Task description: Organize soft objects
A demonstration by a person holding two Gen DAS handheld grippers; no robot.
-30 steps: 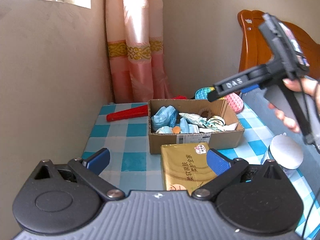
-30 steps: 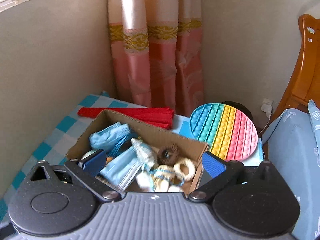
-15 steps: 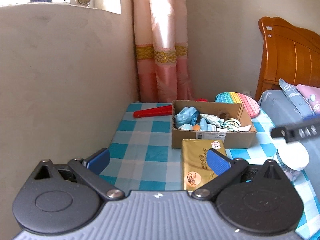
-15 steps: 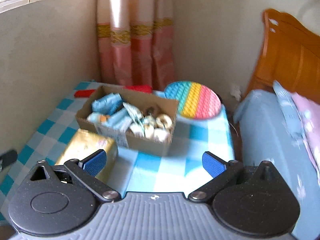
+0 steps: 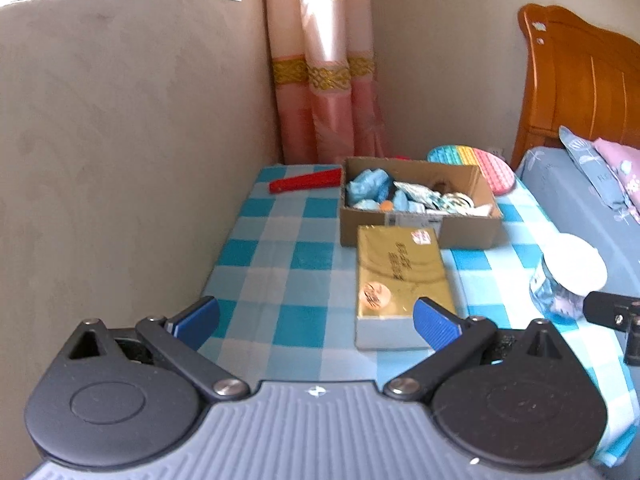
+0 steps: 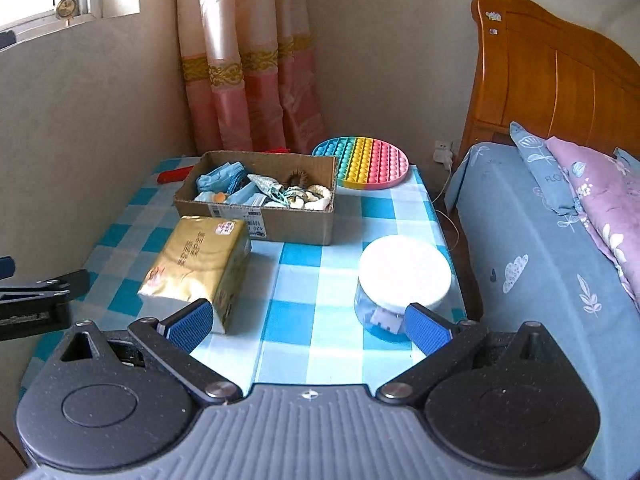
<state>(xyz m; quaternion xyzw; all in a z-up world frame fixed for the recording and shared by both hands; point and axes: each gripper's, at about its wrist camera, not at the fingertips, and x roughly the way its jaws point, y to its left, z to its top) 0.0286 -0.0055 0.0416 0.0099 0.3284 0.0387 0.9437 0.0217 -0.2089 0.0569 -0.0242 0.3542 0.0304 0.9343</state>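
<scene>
A cardboard box (image 5: 418,226) (image 6: 296,228) at the back of the checked table holds blue face masks (image 5: 366,186) (image 6: 222,178), hair ties (image 6: 316,196) and other small soft items. A gold tissue pack (image 5: 402,276) (image 6: 198,264) lies in front of it. My left gripper (image 5: 316,322) is open and empty, over the table's near edge, left of the pack. My right gripper (image 6: 306,326) is open and empty, low over the near table between the pack and a jar.
A white-lidded clear jar (image 6: 402,280) (image 5: 568,280) stands at the near right. A rainbow pop-it disc (image 6: 362,162) and a red folded fan (image 5: 306,182) lie at the back. Wall on the left, curtain behind, bed (image 6: 560,240) on the right.
Both grippers have pulled back from the box toward the table's near edge. The right gripper, earlier right over the box, now views the whole table. Both stayed open.
</scene>
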